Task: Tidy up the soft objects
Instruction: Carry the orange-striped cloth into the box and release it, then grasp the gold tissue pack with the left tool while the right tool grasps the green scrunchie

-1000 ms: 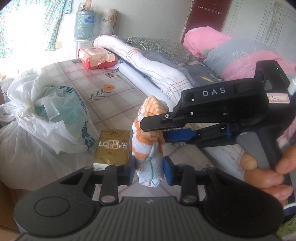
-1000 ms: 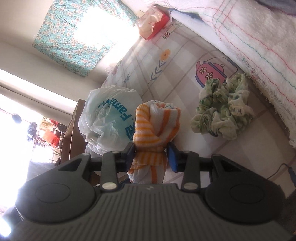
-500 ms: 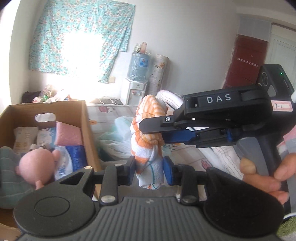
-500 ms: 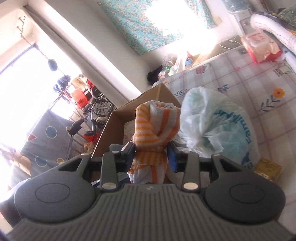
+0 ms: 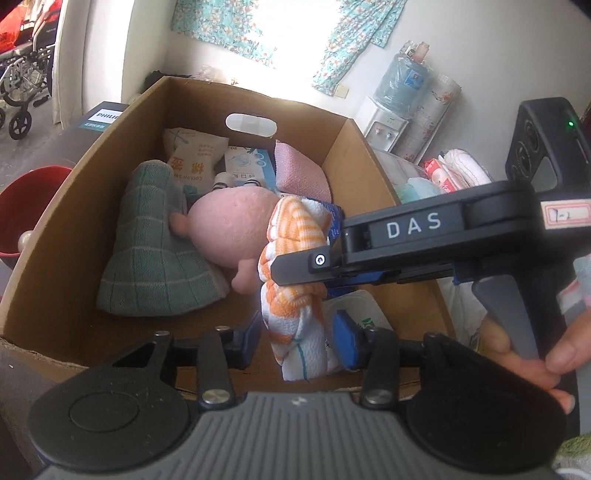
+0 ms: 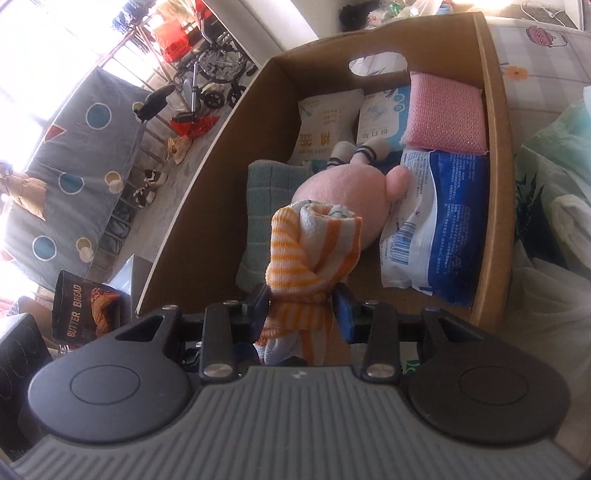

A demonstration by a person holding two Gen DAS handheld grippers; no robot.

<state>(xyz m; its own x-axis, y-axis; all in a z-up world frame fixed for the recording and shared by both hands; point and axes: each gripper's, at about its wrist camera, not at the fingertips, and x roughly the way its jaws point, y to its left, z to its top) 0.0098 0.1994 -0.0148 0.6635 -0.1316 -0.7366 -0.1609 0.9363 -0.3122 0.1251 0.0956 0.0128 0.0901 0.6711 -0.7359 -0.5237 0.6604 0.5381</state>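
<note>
Hanging over a cardboard box [image 5: 354, 155], knotted orange-striped terry cloth [image 5: 295, 280]: right tool [image 6: 302, 308] clenched on it, left tool [image 5: 295, 338] opening, pads apart around it.

bright window [image 5: 295, 22], floral curtain [image 5: 354, 37]

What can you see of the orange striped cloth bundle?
The orange striped cloth bundle is a rolled knit fabric, orange-and-white stripes over a white part with thin teal lines. It hangs upright over the open cardboard box, above the pink plush toy. The right gripper is shut on its lower middle. The left gripper is opening; its pads flank the lower end with gaps showing.
</note>
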